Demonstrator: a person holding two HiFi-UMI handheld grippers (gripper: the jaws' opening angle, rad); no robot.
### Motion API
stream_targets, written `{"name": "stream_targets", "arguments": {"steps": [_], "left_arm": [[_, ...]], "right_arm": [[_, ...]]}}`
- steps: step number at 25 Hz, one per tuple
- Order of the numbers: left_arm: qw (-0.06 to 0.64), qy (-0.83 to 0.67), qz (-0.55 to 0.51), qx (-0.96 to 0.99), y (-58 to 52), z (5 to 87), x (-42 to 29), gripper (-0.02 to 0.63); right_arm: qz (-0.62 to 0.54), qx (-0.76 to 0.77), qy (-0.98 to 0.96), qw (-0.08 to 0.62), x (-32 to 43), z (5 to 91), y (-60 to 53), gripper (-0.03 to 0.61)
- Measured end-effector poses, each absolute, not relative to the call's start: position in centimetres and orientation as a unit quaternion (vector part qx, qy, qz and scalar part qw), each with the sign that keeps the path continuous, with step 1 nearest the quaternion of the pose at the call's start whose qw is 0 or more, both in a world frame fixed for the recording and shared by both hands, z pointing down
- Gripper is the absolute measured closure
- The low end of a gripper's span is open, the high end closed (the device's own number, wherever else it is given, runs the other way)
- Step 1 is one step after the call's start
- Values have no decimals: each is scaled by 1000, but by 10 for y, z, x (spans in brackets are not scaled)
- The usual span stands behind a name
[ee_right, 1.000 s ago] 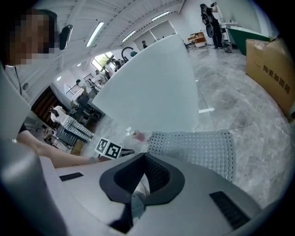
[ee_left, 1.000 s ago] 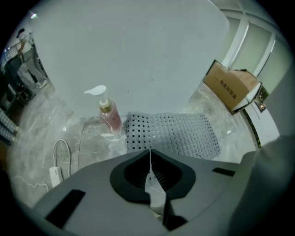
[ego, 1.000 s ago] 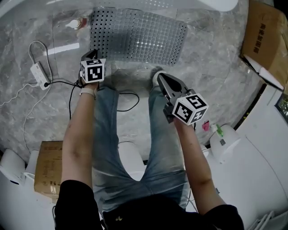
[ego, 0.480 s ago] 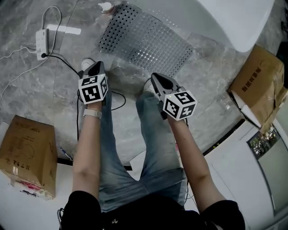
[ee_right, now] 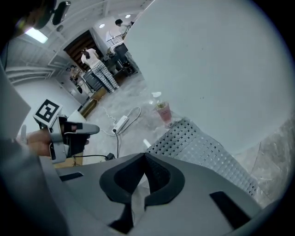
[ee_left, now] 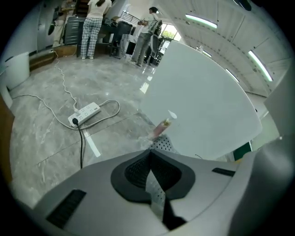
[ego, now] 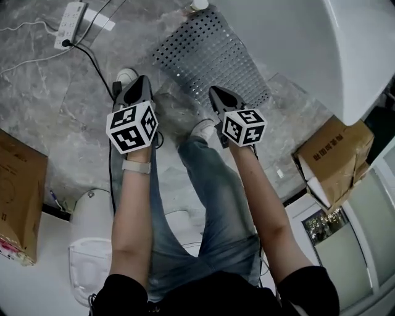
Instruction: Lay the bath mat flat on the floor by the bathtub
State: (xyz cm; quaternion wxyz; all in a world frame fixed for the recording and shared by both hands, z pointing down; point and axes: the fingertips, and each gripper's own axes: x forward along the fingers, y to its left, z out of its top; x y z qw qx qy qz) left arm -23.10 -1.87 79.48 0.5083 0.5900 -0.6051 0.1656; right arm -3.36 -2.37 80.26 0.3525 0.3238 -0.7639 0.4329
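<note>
The bath mat [ego: 210, 55], pale grey and full of holes, lies flat on the marble floor against the white bathtub [ego: 352, 49]. Both grippers hover above the person's feet, short of the mat's near edge. My left gripper [ego: 141, 82] is shut with nothing in it, and so is my right gripper [ego: 216, 93]. In the left gripper view the shut jaws [ee_left: 150, 153] point at a corner of the mat [ee_left: 162, 144] and the tub wall [ee_left: 207, 101]. In the right gripper view the shut jaws [ee_right: 145, 155] face the mat [ee_right: 203, 147]; the left gripper [ee_right: 85, 129] shows at left.
A pink bottle [ego: 199, 5] stands at the mat's far corner by the tub. A power strip [ego: 71, 15] with cables lies on the floor at left. Cardboard boxes sit at left [ego: 18, 197] and right [ego: 333, 160]. A white fixture [ego: 92, 247] is behind the legs. People stand far off [ee_left: 94, 27].
The head view has swung, so the mat now runs diagonally toward the upper right. Both grippers stay shut and have risen closer to the camera. The mat has not moved.
</note>
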Motion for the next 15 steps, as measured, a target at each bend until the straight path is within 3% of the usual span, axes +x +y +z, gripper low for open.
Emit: {"name": "stream_targets", "arguments": {"steps": [11, 15], "left_arm": [[518, -643, 135, 548, -44, 808, -303, 595], [521, -642, 141, 544, -52, 812, -324, 595]], "right_arm": [[341, 411, -786, 312, -62, 843, -119, 554], [256, 402, -822, 312, -89, 834, -181, 516]]}}
